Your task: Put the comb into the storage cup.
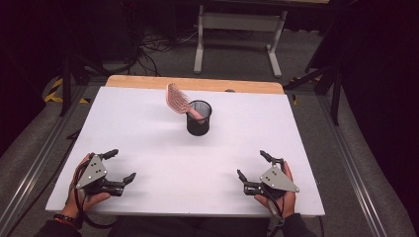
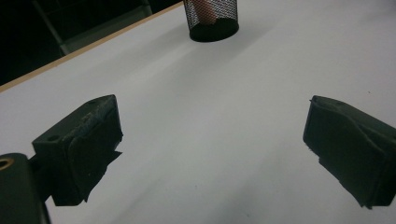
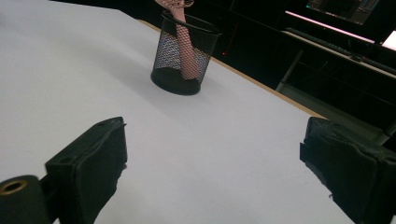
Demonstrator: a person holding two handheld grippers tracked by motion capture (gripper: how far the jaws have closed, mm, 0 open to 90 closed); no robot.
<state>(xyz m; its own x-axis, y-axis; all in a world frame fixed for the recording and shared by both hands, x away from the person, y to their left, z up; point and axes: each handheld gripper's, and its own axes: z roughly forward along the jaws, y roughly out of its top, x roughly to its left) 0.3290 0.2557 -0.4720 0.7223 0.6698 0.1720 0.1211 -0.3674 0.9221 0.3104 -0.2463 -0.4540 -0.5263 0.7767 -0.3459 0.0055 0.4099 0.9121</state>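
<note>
A black mesh cup stands upright near the middle back of the white table top. A pink hairbrush stands handle-down in it and leans out to the left. The mesh cup is far ahead in the left gripper view, and the cup with the pink handle inside shows in the right gripper view. My left gripper rests at the front left, open and holding nothing. My right gripper rests at the front right, also open and holding nothing. Both are well short of the cup.
A wooden strip runs along the table's far edge. Beyond it stand a white metal frame and loose cables on the grey floor. Metal rails flank the table on both sides.
</note>
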